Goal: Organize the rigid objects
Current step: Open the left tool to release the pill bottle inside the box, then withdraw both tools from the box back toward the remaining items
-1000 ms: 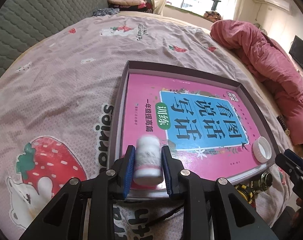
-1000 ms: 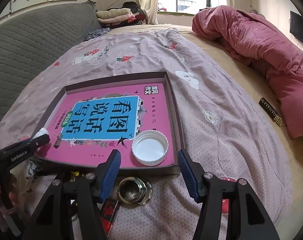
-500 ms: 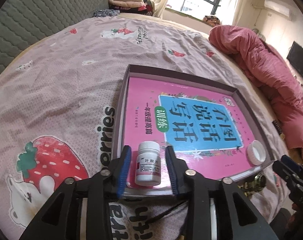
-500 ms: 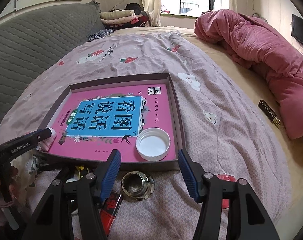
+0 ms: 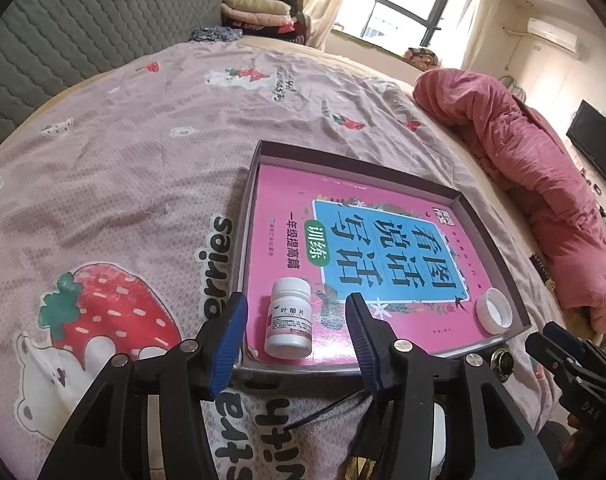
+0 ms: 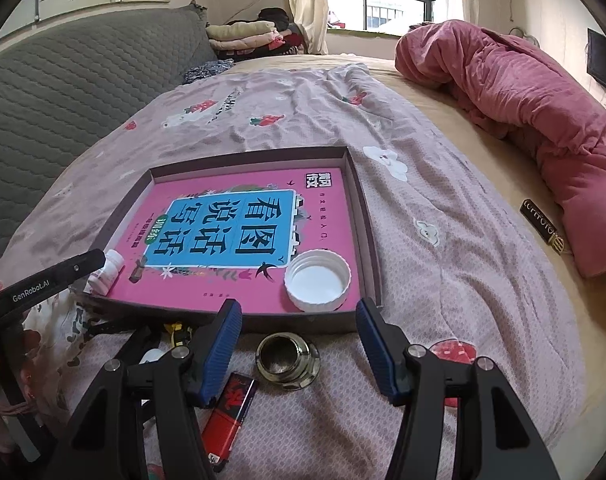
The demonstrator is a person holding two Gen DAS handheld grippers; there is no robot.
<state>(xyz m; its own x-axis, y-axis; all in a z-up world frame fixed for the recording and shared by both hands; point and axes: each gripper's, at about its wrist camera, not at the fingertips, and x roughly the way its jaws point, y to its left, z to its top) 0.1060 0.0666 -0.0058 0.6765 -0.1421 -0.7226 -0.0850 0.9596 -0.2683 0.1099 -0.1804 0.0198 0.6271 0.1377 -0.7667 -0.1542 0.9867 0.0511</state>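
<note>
Left wrist view is showing my left gripper (image 5: 297,328) now spreading wide, having let go of the pill bottle (image 5: 289,317), which is standing in the tray (image 5: 250,200); my right gripper (image 6: 299,338) is hanging open over the metal fitting (image 6: 287,361), likely next

The pill bottle (image 5: 289,320) is smooth white plastic with a paper label. The bottle cap (image 6: 317,280) is ribbed white plastic. The book (image 6: 239,236) has a glossy pink paper cover, inside a matt cardboard box lid (image 6: 367,236). The metal fitting (image 6: 287,360) shines dully. The bedsheet (image 5: 123,160) is soft printed cloth.
</note>
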